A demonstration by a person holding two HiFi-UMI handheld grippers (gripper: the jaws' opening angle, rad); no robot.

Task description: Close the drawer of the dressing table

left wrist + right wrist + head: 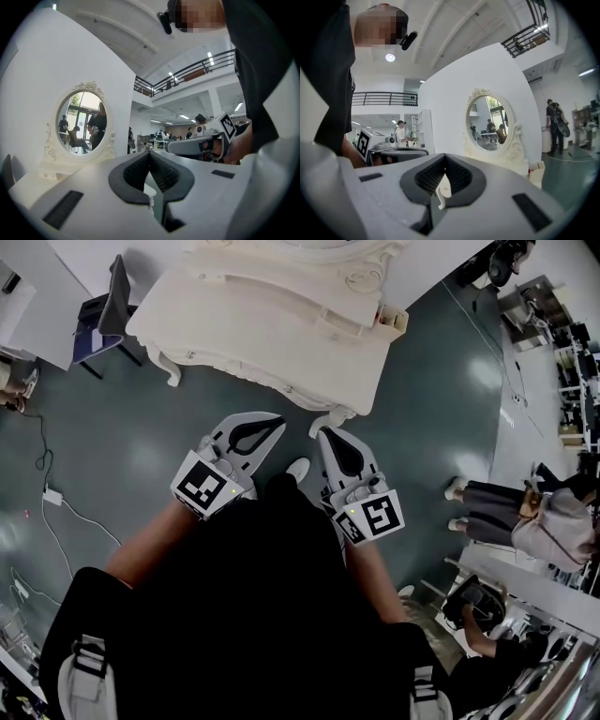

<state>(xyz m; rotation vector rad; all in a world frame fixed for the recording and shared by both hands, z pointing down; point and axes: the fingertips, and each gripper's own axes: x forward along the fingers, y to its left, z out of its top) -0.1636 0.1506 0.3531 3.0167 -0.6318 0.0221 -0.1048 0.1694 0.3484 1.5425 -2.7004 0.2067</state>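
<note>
The white dressing table point(281, 324) stands at the top of the head view, with its carved front point(281, 379) facing me. I cannot make out a drawer standing out from that front. My left gripper point(278, 419) and right gripper point(322, 432) hang side by side just short of the table's front, touching nothing. Both are shut and empty, jaw tips together. The left gripper point(150, 153) points level toward the oval mirror point(82, 119), with the right gripper point(201, 143) beside it. In the right gripper view, the right gripper point(444, 157) faces the mirror point(490, 123) too.
A dark chair point(103, 320) stands left of the table. A white cable with an adapter point(52, 495) lies on the grey floor at the left. People point(553, 521) stand at the right, near desks. A carved table leg point(169, 367) reaches the floor at the front left.
</note>
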